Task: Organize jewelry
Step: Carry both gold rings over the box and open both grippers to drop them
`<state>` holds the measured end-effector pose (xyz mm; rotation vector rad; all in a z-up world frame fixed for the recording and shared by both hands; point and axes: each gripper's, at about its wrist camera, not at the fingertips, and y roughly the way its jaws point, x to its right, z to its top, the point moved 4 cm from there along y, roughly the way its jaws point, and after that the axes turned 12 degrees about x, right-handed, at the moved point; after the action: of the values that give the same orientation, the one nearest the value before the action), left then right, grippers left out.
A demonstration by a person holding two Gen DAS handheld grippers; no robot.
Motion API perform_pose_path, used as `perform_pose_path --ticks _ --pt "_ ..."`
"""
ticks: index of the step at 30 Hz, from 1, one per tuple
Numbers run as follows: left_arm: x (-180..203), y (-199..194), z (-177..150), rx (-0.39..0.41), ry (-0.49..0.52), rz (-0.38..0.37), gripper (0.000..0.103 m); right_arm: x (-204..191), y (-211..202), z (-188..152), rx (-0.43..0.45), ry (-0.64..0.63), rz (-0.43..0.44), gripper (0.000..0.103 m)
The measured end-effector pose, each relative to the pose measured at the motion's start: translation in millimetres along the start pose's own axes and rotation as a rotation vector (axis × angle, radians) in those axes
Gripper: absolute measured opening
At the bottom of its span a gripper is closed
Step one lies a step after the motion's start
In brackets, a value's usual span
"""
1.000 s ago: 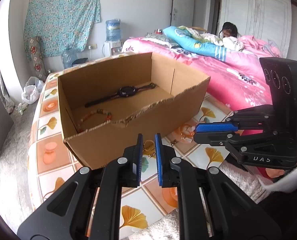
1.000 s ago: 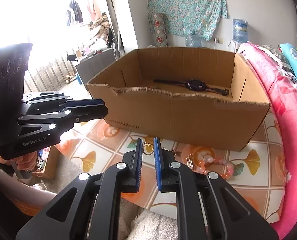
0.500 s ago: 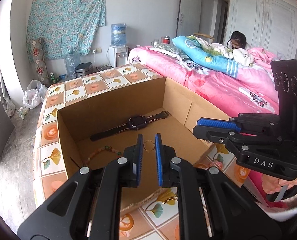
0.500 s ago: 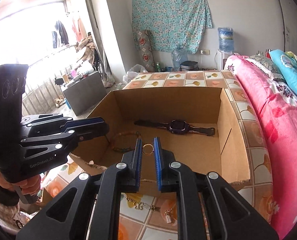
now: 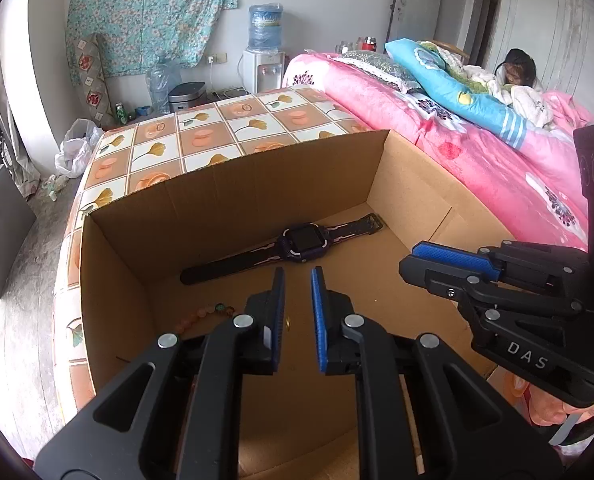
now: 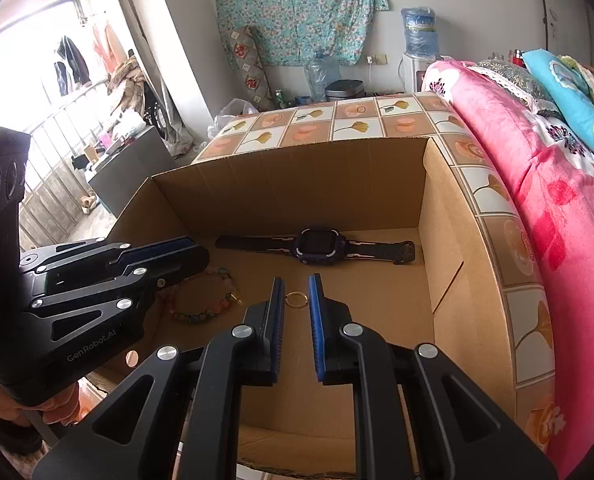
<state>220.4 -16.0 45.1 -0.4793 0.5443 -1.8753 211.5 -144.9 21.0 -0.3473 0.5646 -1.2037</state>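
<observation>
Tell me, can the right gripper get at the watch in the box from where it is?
Probably yes. The right gripper is open above the open-topped box, and the watch lies flat just beyond it; only the small gold ring sits between.

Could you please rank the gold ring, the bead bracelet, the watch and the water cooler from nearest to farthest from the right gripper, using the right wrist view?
From the right gripper:
1. Gold ring, on the box floor between the fingertips.
2. Bead bracelet, to the left.
3. Watch, ahead by the back wall of the box.
4. Water cooler, against the far room wall.
</observation>
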Motion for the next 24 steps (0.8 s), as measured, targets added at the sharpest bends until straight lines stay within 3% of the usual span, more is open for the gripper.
perform_pose_path --ticks 10,24 --pt "1.0 -23.4 5.3 0.068 0.011 0.021 0.027 -8.5 -18.4 5.0 0.046 -0.001 0.012 0.027" --pt "-5.5 -56.3 0.4 0.11 -0.011 0.033 0.028 -22.5 -32.4 5.0 0.061 -0.005 0.033 0.028"
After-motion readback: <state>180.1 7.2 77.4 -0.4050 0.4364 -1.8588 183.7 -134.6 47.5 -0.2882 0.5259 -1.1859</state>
